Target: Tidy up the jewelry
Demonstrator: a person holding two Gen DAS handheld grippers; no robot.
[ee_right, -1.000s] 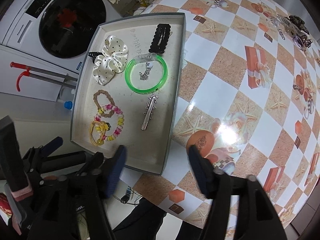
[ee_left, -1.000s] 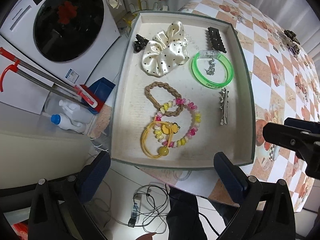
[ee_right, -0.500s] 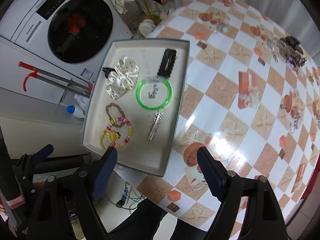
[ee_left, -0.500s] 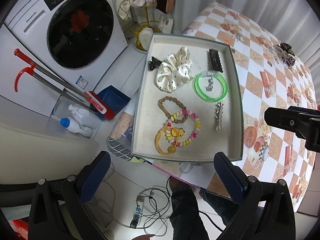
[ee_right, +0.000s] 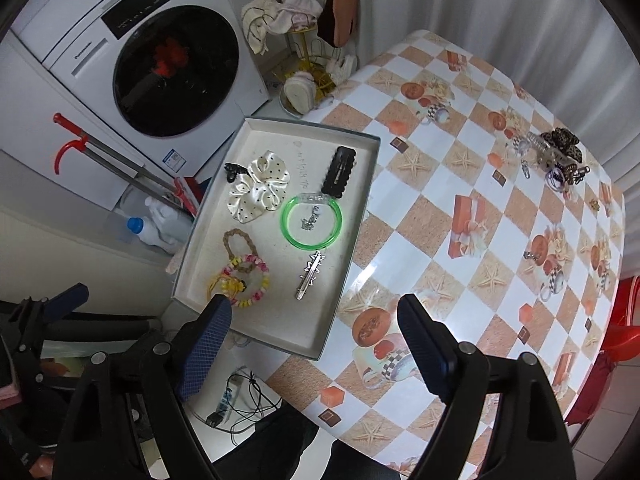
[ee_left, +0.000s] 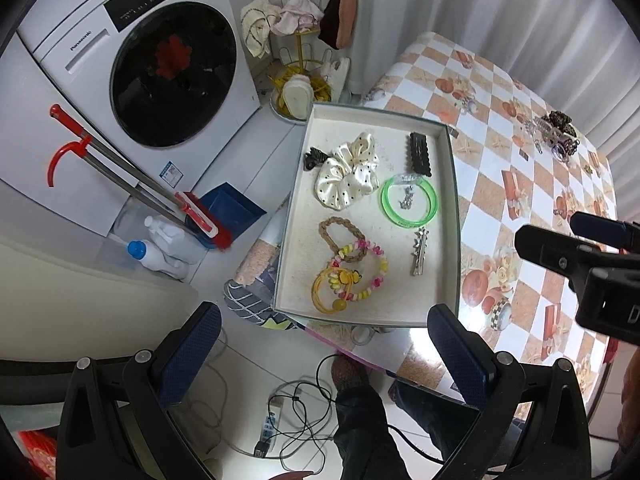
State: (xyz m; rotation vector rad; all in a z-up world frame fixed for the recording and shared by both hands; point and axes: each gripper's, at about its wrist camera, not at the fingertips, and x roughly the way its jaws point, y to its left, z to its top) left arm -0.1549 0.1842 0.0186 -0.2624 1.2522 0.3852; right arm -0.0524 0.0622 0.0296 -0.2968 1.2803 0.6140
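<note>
A shallow grey tray (ee_left: pixel 456 216) sits at the table's left end. It holds a cream dotted scrunchie (ee_left: pixel 348 176), a green bangle (ee_left: pixel 408 200), a black clip (ee_left: pixel 419 154), a silver clip (ee_left: pixel 419 252), a bead bracelet (ee_left: pixel 360 272) and hair ties. A small pile of loose jewelry (ee_right: pixel 556 156) lies at the table's far side. High above the tray's near edge, my left gripper (ee_left: pixel 324 320) stands open and empty. My right gripper (ee_right: pixel 314 308) hovers over the tray's near right corner. Its jaws are opening, with nothing between them.
The checked tablecloth (ee_right: pixel 460 240) covers the table. On the floor to the left stand a washing machine (ee_left: pixel 160 76), a red broom with a blue dustpan (ee_left: pixel 200 220) and bottles (ee_left: pixel 160 248). Cables (ee_left: pixel 296 412) and a person's leg (ee_left: pixel 360 420) are below.
Both grippers have risen, so the tray looks smaller and more of the room shows. The right gripper's jaws have spread wider. Nothing in the tray has moved.
</note>
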